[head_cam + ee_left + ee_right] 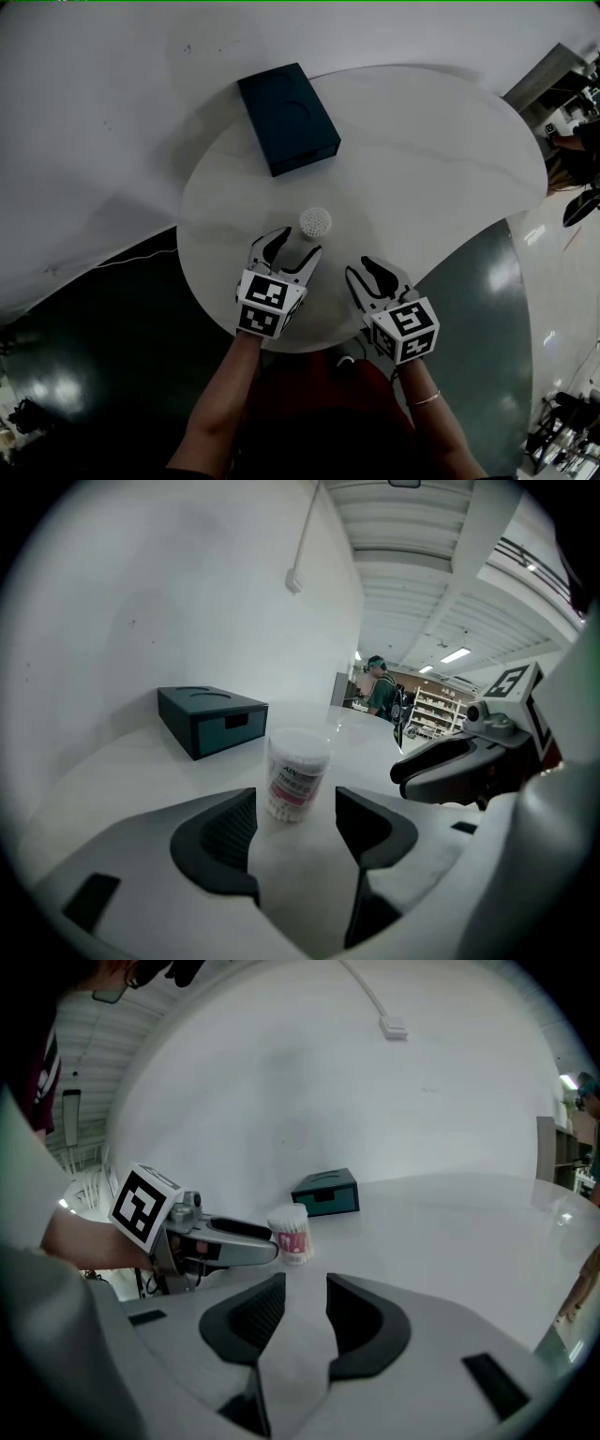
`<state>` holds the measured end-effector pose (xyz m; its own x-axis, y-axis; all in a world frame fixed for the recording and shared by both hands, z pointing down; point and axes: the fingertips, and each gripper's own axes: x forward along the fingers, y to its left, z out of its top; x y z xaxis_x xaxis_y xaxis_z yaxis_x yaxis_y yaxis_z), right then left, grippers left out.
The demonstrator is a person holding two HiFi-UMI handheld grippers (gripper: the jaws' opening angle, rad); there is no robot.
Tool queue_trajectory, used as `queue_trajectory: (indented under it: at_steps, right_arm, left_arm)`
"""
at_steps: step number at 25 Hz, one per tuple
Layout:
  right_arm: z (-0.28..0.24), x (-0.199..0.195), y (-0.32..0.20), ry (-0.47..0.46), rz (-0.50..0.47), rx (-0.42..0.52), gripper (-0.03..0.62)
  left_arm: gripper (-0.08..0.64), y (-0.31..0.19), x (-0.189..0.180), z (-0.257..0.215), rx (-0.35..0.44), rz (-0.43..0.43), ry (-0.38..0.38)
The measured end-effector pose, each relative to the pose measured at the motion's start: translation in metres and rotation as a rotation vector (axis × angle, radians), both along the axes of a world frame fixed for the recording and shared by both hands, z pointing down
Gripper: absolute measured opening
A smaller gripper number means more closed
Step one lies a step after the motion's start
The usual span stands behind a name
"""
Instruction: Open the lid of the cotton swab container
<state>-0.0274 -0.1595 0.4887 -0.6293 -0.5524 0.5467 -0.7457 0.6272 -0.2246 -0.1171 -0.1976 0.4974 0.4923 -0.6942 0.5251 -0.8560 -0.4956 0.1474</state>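
Cotton swab container [298, 775], just ahead of the left gripper [295, 822] jaws: clear glossy plastic with a paper-looking label.
Pads [225, 834]: black, ribbed, matt, probably rubber.
Left gripper and right gripper [302, 1312] bodies: pale grey matt plastic.
Table [122, 780] under the jaws: white, smooth, faint sheen.
Box [211, 719] beyond the jaws: dark teal, matt.

The head view is dim and grey, with soft shadows on the table [422, 169] and small glare patches on the floor [487, 328]. Both gripper views are brighter, bent by fisheye distortion with black corners. Distant ceiling lights [455, 655] glow, and the left gripper [295, 803], near the lens, looks soft.
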Motion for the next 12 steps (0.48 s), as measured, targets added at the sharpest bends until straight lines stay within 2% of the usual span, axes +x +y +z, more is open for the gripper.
queue_trajectory:
  at_steps: [12]
  right_arm:
    - [0.006, 0.002, -0.015, 0.001, 0.025, -0.026, 0.164]
  left_arm:
    - [0.264, -0.026, 0.015, 0.006, 0.02, 0.092, -0.073]
